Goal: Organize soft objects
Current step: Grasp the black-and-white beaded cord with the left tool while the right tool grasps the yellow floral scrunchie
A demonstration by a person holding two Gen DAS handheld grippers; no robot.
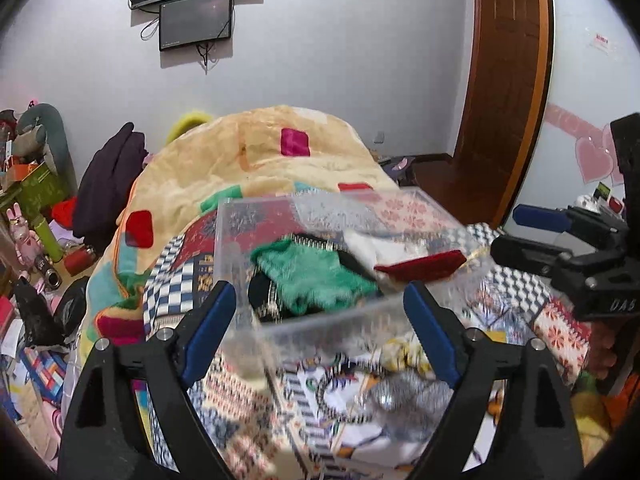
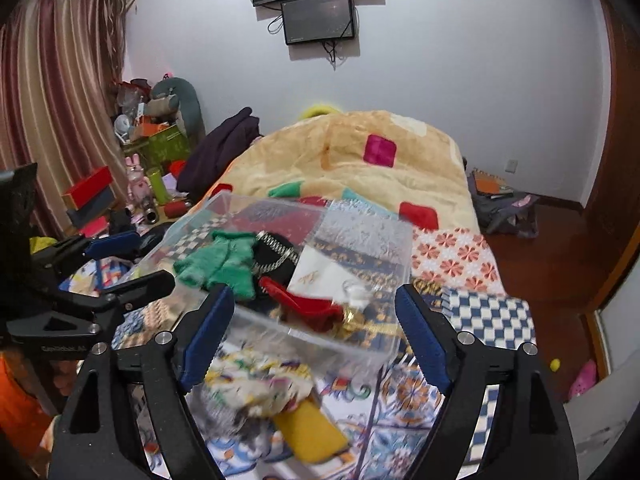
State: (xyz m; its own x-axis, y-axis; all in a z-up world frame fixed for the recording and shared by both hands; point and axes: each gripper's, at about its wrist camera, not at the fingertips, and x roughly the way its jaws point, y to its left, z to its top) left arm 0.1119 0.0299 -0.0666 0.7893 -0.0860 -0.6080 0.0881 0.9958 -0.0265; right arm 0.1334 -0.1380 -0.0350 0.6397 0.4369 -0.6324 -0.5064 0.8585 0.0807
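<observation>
On a bed (image 2: 460,264) spread with patchwork covers, a clear plastic bin (image 2: 360,240) serves as the collecting point for soft items, already holding a fuzzy green cloth (image 2: 224,264), a white piece and a red one. Both the left claw (image 1: 320,324) and right claw (image 2: 312,324) hang released just before it, gripping nothing.

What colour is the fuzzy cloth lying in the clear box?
Green. The fuzzy cloth inside the clear box shows best in the left wrist view.
</observation>
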